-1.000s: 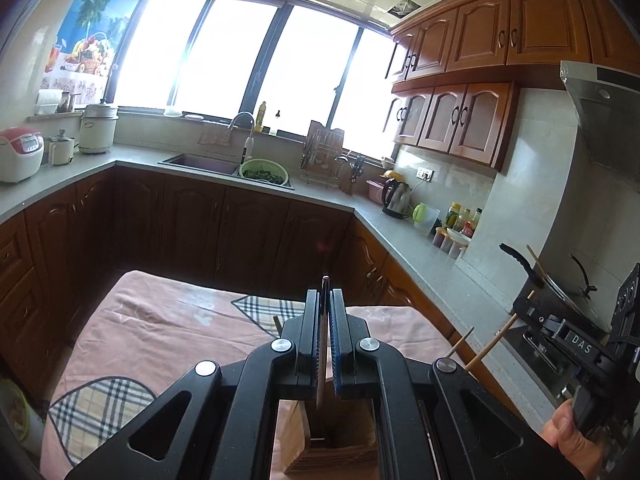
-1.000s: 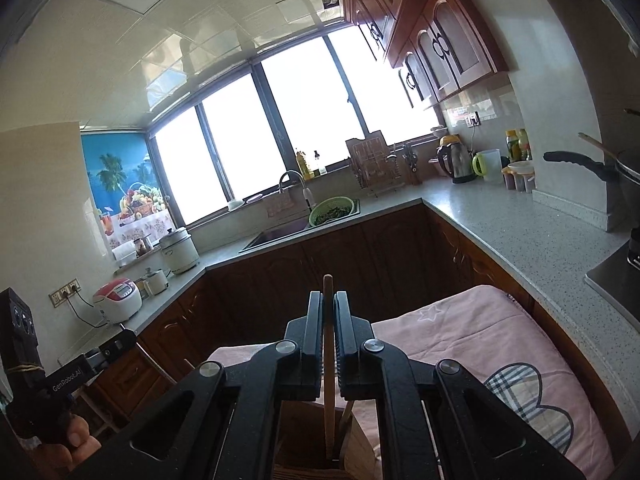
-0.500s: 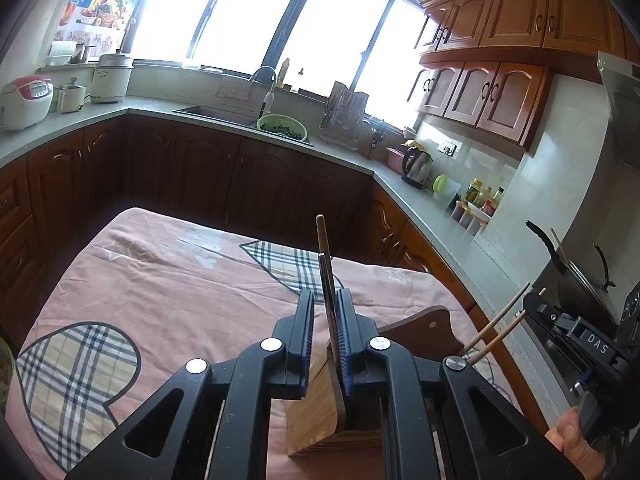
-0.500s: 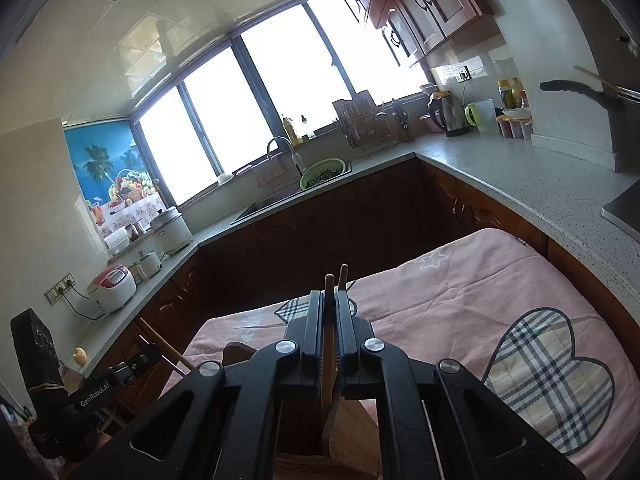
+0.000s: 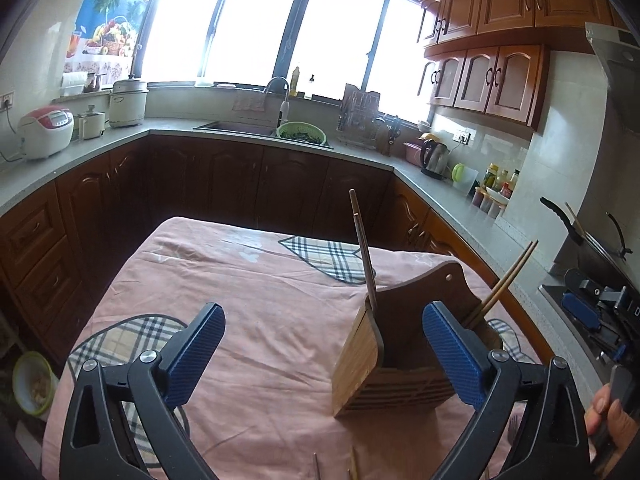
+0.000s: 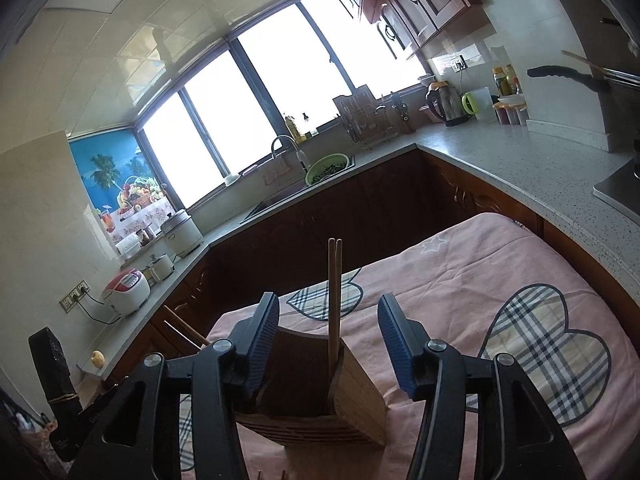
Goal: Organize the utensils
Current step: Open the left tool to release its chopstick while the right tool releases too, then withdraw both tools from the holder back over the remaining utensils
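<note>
A wooden utensil holder stands on a table covered by a pink cloth printed with plaid hearts. The holder is built of pale slatted wood with a darker, curved back board, and its front wall shows open horizontal slots. In the left wrist view a dark chopstick leans up out of the holder's left corner, and a pair of light wooden chopsticks slants out at its right side. The left gripper has just been opening; its blue ribbed pads now stand wide apart, with nothing pressed between them and the holder partly in the gap. In the right wrist view the same holder sits just ahead of the right gripper, whose jaws have also just been opening; the pair of chopsticks rises upright between the parted pads without touching either. The tips of more utensils lie on the cloth at the bottom edge of the left view. No writing can be read clearly on any of these things.
</note>
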A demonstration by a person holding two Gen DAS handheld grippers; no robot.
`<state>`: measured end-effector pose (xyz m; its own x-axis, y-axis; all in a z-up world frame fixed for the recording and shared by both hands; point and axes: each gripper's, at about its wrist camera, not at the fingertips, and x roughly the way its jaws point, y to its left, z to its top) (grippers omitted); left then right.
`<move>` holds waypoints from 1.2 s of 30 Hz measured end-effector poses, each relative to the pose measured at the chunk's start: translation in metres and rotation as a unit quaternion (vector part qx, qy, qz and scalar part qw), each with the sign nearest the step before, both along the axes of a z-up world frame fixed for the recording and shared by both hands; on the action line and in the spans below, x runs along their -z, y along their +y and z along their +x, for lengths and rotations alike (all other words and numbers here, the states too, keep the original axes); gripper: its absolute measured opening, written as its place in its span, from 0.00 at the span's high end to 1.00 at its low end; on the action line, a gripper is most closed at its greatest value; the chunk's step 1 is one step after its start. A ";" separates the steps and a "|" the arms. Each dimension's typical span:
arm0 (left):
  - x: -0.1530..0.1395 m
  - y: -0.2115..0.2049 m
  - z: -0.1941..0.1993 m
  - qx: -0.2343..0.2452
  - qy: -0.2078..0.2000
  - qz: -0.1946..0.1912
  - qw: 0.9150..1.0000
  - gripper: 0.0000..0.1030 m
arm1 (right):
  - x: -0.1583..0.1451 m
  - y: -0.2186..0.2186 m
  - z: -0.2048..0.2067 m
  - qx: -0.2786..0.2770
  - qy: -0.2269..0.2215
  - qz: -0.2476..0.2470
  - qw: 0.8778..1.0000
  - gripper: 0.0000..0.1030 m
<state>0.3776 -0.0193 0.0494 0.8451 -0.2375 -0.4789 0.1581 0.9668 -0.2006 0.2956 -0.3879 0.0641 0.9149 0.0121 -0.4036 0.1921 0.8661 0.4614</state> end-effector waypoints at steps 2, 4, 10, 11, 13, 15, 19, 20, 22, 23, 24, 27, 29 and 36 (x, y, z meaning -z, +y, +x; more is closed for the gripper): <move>0.001 -0.006 -0.016 -0.016 0.004 0.035 0.999 0.01 | 0.002 0.002 -0.015 0.001 -0.001 0.004 1.000 0.32; 0.004 -0.009 -0.035 -0.032 -0.003 0.066 0.997 0.01 | 0.005 0.006 -0.029 0.003 0.002 0.001 1.000 0.30; 0.017 -0.015 -0.087 -0.047 -0.011 0.117 0.992 0.01 | 0.015 0.025 -0.069 0.000 0.017 -0.022 1.000 0.29; 0.019 -0.016 -0.093 -0.039 -0.005 0.121 0.992 0.01 | 0.016 0.028 -0.075 0.002 0.020 -0.026 0.999 0.29; 0.020 -0.014 -0.107 -0.041 -0.003 0.122 0.992 0.01 | 0.020 0.034 -0.087 0.002 0.025 -0.031 0.999 0.29; 0.020 -0.010 -0.116 -0.041 0.005 0.116 0.992 0.01 | 0.024 0.038 -0.097 0.002 0.034 -0.040 0.999 0.29; 0.012 -0.003 -0.130 -0.032 0.023 0.102 0.994 0.01 | 0.032 0.048 -0.114 -0.002 0.053 -0.052 0.997 0.29; 0.009 0.000 -0.134 -0.035 0.022 0.101 0.994 0.01 | 0.033 0.050 -0.118 -0.003 0.058 -0.054 0.997 0.29; 0.006 0.001 -0.142 -0.045 0.021 0.105 0.993 0.01 | 0.038 0.055 -0.126 -0.003 0.065 -0.059 0.996 0.29; 0.007 0.006 -0.143 -0.050 0.021 0.108 0.993 0.01 | 0.040 0.058 -0.130 -0.004 0.068 -0.062 0.996 0.29; 0.008 0.011 -0.146 -0.052 0.022 0.110 0.992 0.01 | 0.042 0.060 -0.134 -0.004 0.072 -0.066 0.995 0.29; 0.009 0.012 -0.154 -0.051 0.029 0.118 0.991 0.01 | 0.048 0.067 -0.141 -0.006 0.085 -0.070 0.994 0.29; 0.011 0.014 -0.160 -0.048 0.033 0.113 0.992 0.01 | 0.053 0.070 -0.146 -0.007 0.093 -0.073 0.993 0.29; 0.013 0.019 -0.168 -0.033 0.049 0.099 0.993 0.01 | 0.064 0.078 -0.154 -0.009 0.111 -0.081 0.991 0.29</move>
<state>0.2098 -0.0002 0.0361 0.8023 -0.0753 -0.5922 0.0813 0.9966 -0.0166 0.1415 -0.3094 0.0002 0.8037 -0.0527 -0.5927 0.2564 0.9295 0.2650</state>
